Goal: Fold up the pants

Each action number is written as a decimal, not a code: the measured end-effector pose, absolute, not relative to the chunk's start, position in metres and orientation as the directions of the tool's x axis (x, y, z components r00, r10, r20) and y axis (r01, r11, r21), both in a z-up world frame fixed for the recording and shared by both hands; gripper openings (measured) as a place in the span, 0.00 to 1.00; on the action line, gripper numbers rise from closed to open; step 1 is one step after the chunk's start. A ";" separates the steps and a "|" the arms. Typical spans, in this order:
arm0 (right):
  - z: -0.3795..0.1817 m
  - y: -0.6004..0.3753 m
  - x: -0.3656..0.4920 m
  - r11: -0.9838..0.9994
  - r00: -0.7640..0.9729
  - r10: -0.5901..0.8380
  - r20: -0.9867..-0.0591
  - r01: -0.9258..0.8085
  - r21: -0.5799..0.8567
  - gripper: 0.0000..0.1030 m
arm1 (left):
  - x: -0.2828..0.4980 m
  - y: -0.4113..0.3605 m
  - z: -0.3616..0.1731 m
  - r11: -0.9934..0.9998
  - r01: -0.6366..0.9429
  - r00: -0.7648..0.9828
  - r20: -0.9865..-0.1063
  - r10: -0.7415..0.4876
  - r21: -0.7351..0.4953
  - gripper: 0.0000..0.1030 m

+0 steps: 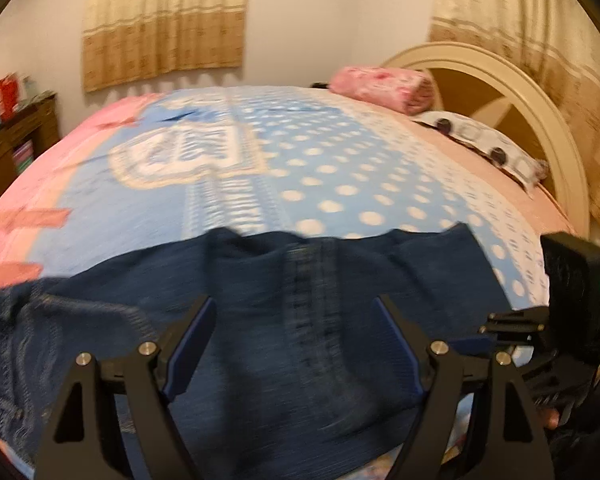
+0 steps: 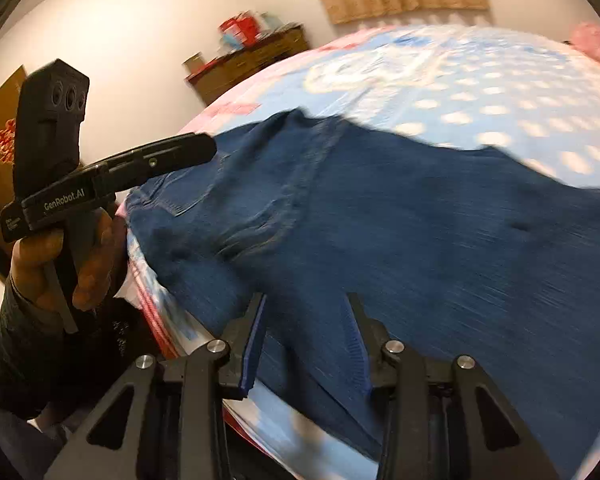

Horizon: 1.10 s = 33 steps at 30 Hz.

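Note:
Dark blue jeans lie spread near the front edge of a bed with a blue polka-dot cover. My left gripper hovers over the denim, jaws wide apart, gripping nothing. In the right wrist view the jeans run from the waistband and pocket at the left across to the right. My right gripper stands partly open above the near edge of the denim; its pads do not press on the cloth. A hand holds the left tool, whose fingers reach in over the waistband.
A rolled pink blanket and a patterned pillow lie by the cream headboard. A wooden dresser with boxes on it stands against the far wall. The bed's edge drops off at the near left.

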State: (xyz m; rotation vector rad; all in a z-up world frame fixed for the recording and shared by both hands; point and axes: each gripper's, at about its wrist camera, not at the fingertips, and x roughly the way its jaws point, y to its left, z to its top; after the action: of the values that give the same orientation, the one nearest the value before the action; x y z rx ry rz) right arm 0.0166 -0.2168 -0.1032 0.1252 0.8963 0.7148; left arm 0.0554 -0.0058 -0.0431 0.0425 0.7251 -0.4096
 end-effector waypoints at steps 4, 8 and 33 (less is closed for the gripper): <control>-0.093 -0.270 0.009 0.814 0.507 0.577 -0.640 -0.421 0.400 0.44 | 0.058 -0.036 -0.048 0.889 0.441 0.635 -0.658 -0.405 -0.122 0.79; -0.092 -0.309 0.012 0.880 0.591 0.474 -0.653 -0.318 0.352 0.44 | 0.063 -0.065 -0.069 0.872 0.472 0.580 -0.701 -0.415 -0.125 0.79; -0.069 -0.289 0.035 0.916 0.659 0.400 -0.638 -0.309 0.255 0.50 | 0.065 0.021 -0.070 0.973 0.223 0.661 -0.742 -0.109 0.055 0.80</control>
State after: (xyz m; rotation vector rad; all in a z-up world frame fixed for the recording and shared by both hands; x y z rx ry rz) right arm 0.0349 -0.2888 -0.0692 0.1279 0.7514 0.4026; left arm 0.0649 0.0207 -0.0699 0.1464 0.8280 -0.1888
